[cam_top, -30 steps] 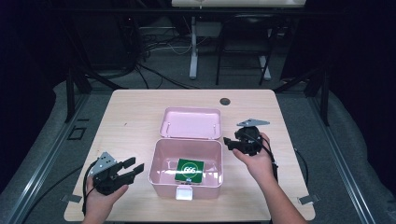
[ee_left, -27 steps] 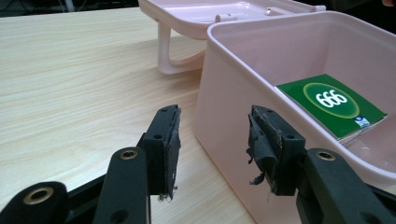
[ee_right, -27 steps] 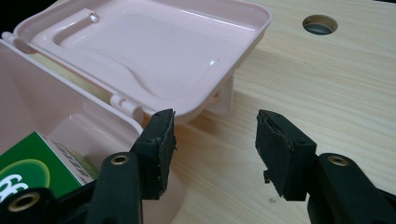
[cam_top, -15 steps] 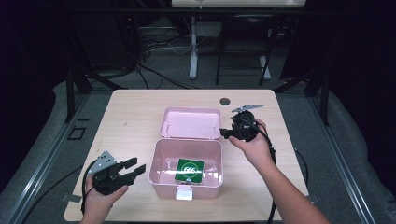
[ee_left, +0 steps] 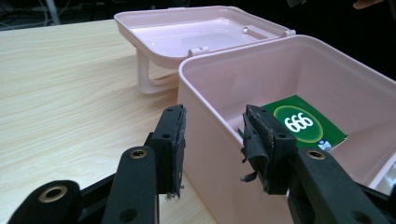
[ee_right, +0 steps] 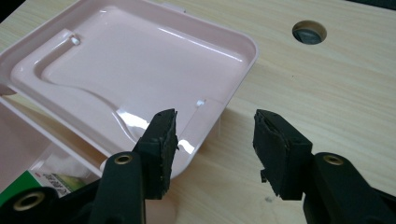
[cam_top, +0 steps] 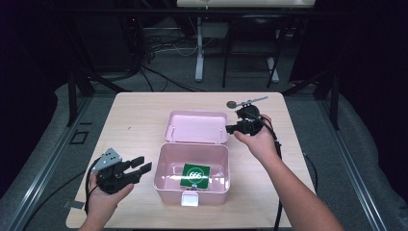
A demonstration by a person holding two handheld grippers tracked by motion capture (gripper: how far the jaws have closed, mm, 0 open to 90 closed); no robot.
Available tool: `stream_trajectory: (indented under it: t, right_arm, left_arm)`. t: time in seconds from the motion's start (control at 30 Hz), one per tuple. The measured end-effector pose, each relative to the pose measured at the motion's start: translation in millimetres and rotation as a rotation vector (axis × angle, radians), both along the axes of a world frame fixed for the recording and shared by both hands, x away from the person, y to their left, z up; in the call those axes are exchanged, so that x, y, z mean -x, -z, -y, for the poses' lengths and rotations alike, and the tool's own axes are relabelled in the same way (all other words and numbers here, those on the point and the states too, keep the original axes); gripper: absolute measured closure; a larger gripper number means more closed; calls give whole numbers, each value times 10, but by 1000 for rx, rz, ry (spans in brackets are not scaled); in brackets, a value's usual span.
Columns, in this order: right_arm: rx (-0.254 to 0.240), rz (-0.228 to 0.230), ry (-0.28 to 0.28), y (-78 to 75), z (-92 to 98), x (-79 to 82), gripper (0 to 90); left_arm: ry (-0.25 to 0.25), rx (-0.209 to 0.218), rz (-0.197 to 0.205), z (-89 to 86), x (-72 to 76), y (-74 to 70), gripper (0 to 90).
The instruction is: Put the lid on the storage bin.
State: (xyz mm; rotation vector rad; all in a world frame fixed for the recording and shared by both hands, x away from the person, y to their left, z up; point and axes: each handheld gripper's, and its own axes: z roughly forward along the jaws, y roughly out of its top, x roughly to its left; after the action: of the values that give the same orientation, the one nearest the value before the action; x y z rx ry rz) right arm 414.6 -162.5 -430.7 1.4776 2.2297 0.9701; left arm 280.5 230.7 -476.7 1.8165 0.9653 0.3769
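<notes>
Two black hand-held grippers flanked your open pink plastic box (cam_top: 192,192): your left gripper (cam_top: 139,166), jaws spread though just closing a little, straddled its near wall; your right gripper (cam_top: 230,128) hung spread and empty at the laid-back lid (cam_top: 197,127). Inside lay a green packet (cam_top: 195,175).
</notes>
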Motion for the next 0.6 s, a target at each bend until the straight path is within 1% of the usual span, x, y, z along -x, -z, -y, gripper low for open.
stream_trajectory:
  t: [0.07,0.17,0.27,0.4,0.47,0.5,0.57,0.6]
  right_arm:
    - [6,-1,1,-30,-15,-28,494]
    - [8,-5,0,-70,-32,-72,495]
    - [4,-18,7,-89,-47,-127,496]
    - [21,-29,11,-82,-74,-214,497]
    - [16,-37,23,-80,-97,-243,498]
    - [15,-33,21,-77,-102,-254,498]
    - [5,-42,28,-61,-134,-282,501]
    - [10,-46,29,-52,-145,-294,502]
  left_arm:
    - [7,-8,-4,19,-19,-8,602]
    - [18,-8,-13,45,-35,-25,624]
    - [12,-2,-13,56,-45,-43,638]
    - [20,-5,-14,90,-54,-51,641]
    - [26,-1,-15,109,-64,-41,644]
    - [29,0,-18,118,-64,-31,655]
    - [39,-10,-22,137,-55,-9,674]
    - [42,-11,-22,148,-50,7,682]
